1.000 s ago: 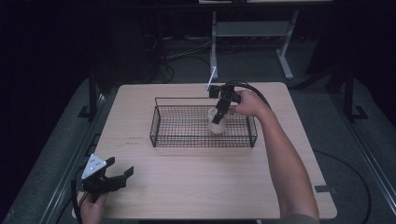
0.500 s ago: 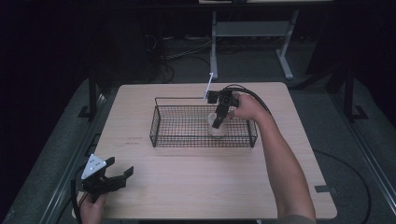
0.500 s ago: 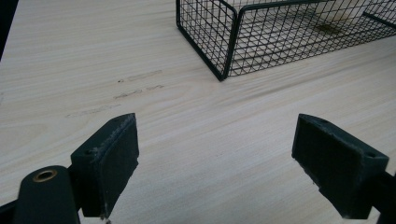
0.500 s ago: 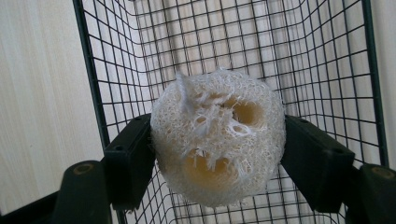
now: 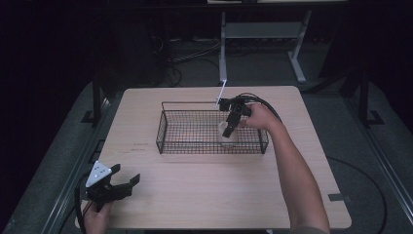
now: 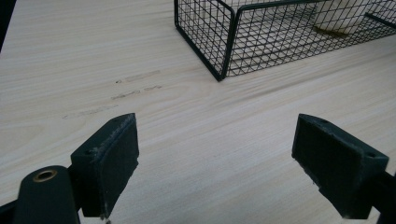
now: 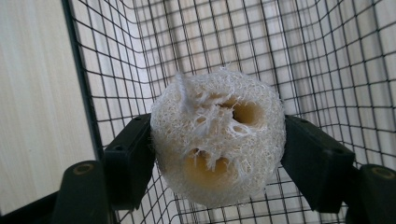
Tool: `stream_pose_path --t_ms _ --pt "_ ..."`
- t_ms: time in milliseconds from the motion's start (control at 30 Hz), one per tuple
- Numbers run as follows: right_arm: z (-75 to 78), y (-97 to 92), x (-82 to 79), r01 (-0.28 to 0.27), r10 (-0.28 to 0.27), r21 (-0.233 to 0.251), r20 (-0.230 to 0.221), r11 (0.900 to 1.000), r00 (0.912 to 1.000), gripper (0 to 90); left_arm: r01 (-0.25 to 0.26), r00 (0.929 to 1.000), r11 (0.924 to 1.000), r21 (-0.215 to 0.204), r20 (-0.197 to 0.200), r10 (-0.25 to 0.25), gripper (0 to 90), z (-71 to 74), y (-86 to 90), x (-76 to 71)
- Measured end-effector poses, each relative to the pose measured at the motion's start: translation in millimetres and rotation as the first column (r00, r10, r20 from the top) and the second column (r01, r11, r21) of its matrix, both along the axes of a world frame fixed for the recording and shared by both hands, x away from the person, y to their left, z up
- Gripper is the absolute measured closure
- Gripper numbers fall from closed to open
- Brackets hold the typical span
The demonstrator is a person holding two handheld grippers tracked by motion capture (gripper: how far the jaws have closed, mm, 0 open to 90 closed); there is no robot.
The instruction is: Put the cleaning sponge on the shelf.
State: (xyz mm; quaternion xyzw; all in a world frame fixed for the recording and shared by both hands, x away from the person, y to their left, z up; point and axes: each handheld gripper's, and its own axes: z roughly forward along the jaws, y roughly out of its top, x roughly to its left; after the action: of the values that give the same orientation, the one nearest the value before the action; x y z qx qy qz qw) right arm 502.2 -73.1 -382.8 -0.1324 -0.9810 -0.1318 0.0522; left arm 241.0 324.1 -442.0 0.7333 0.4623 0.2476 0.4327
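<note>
The right gripper pinches a loofah sponge between its fingers, one pad on each flank of the round, fibrous piece. In the high view the sponge sits low inside the black wire basket, toward its right end and close to the near wall, with the right gripper reaching down from above. It looks very light, dry and springy: the web of fibres should give under the pads and spring back, so a gentle squeeze is likely enough. Its rough surface should resist slipping, though loose strands could snag on the mesh. Gripping across the curved sides, away from the hollow channels, seems soundest. The left gripper rests at the desk's near left corner, its fingers spread wide and empty.
</note>
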Motion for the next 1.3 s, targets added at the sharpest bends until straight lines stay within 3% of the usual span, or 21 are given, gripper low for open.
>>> stream_pose_path --t_ms 233,467,967,1300 --pt "-1.7 -0.6 -0.9 -0.009 0.009 -0.009 0.002 0.9999 1.0000 27.9 -0.002 1.0000 1.0000 -0.003 0.001 0.002 13.9 -0.1 -0.3 0.7" --pt "1.1 0.8 -2.7 -0.011 0.011 -0.001 0.008 0.9999 0.9999 21.1 -0.006 1.0000 1.0000 -0.006 0.000 0.006 13.9 -0.3 0.1 0.9" --pt "21.6 -9.0 -8.1 0.019 -0.020 0.029 0.040 0.9994 0.9990 17.6 -0.012 0.9999 0.9998 -0.016 0.000 0.012 13.9 0.1 3.2 0.1" --pt "41.9 -14.9 -22.6 0.005 -0.008 0.045 0.069 0.9990 0.9976 17.2 -0.006 1.0000 1.0000 -0.008 0.001 0.006 14.0 0.0 1.6 -0.4"
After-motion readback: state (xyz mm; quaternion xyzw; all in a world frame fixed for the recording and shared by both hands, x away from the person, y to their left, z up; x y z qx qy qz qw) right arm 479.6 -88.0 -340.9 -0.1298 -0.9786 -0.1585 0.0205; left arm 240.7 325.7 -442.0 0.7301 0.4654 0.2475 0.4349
